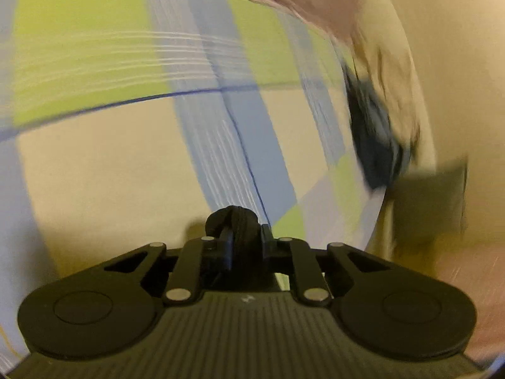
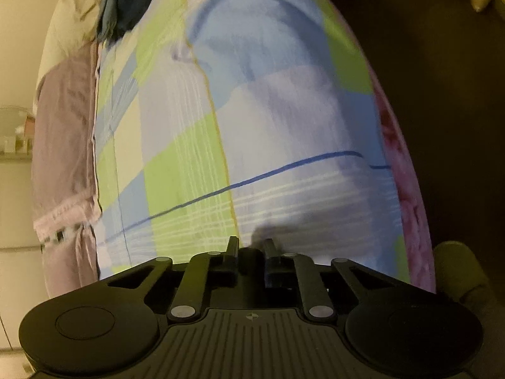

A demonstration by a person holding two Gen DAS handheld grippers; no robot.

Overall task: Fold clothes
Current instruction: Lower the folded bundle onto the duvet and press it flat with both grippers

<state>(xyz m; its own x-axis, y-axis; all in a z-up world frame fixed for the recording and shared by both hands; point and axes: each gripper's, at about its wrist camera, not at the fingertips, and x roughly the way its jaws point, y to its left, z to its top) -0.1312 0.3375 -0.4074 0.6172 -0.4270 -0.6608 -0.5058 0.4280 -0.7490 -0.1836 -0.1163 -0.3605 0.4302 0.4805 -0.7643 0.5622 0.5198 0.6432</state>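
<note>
Left gripper [image 1: 244,221] clenched on a bunched black garment [image 1: 232,218]; right gripper [image 2: 251,246] clamped, seemingly on the same dark fabric

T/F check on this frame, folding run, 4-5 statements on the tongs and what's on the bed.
1. The left tongs are clamped on a bunch of black fabric. True.
2. The bed cover is plain white. False: it is checked in green, blue, cream and pale lilac.
3. The right tongs stand wide open. False: the fingers sit close together, with something dark between them; what it is cannot be told.
4. A dark blue garment lies at the far end of the cover in the right wrist view. True.
5. The black fabric is spread flat across the cover. False: it is bunched up at the left fingertips.
</note>
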